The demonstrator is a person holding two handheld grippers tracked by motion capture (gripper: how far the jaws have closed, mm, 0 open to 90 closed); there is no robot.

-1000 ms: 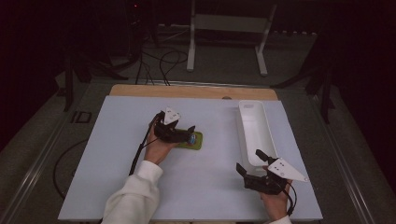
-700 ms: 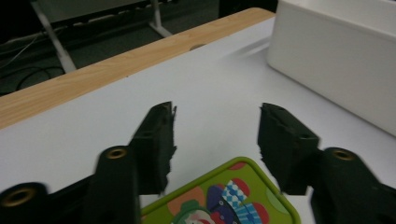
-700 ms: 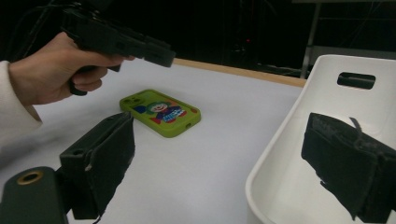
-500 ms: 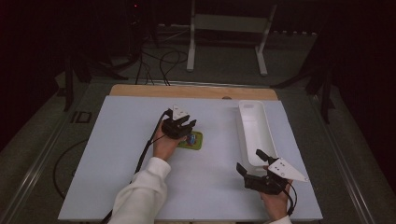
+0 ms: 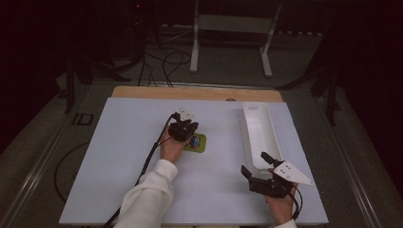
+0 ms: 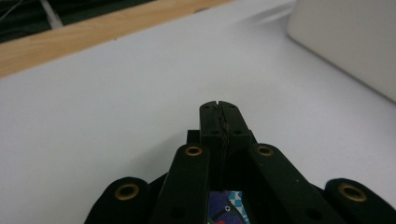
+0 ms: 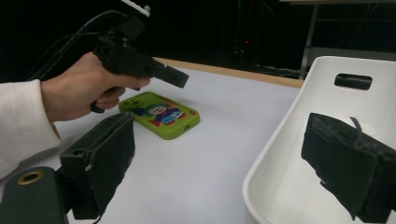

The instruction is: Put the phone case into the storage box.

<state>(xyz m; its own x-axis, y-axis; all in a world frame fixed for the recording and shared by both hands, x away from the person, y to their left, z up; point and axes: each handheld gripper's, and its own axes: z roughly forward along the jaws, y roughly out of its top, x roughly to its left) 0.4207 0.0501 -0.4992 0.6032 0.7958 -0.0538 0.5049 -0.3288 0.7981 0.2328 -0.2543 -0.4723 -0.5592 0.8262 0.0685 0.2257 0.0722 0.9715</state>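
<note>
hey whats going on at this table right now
A person works with a hand-held gripper in each hand at a white table. The left hand-held gripper hovers just over a green phone case with a clown picture; its jaws have just been closing and now meet with nothing between them, so the case is not gripped. The right hand-held gripper waits with jaws open at the near end of a long white tray, which looks empty.
</note>
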